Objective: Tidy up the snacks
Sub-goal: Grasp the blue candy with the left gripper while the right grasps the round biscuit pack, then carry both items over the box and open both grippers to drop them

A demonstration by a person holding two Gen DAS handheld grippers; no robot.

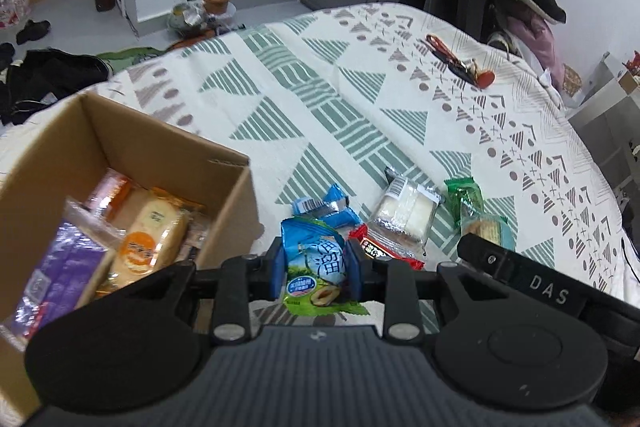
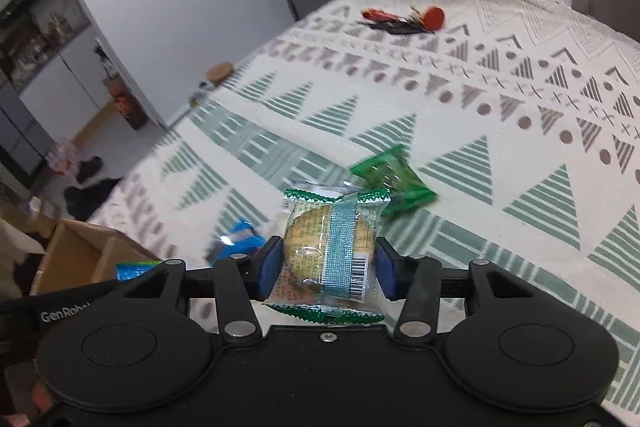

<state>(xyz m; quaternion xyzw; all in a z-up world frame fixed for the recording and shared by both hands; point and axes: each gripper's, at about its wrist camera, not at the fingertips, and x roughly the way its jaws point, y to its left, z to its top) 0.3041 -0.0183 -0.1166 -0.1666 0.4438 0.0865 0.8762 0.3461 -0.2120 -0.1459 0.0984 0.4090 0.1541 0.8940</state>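
— Left gripper pinches a blue-and-green plum-candy packet; the open brown cardboard box sits just to its left; carry it over the rim before letting go.

— Right gripper clamps a clear-wrapped round biscuit; the box lies well off to its left; I'd lift it clear of the patterned cloth first.

Both cameras sit on my grippers, looking forward, low and close over the bed. Both see the cardboard box and the red keys far back.
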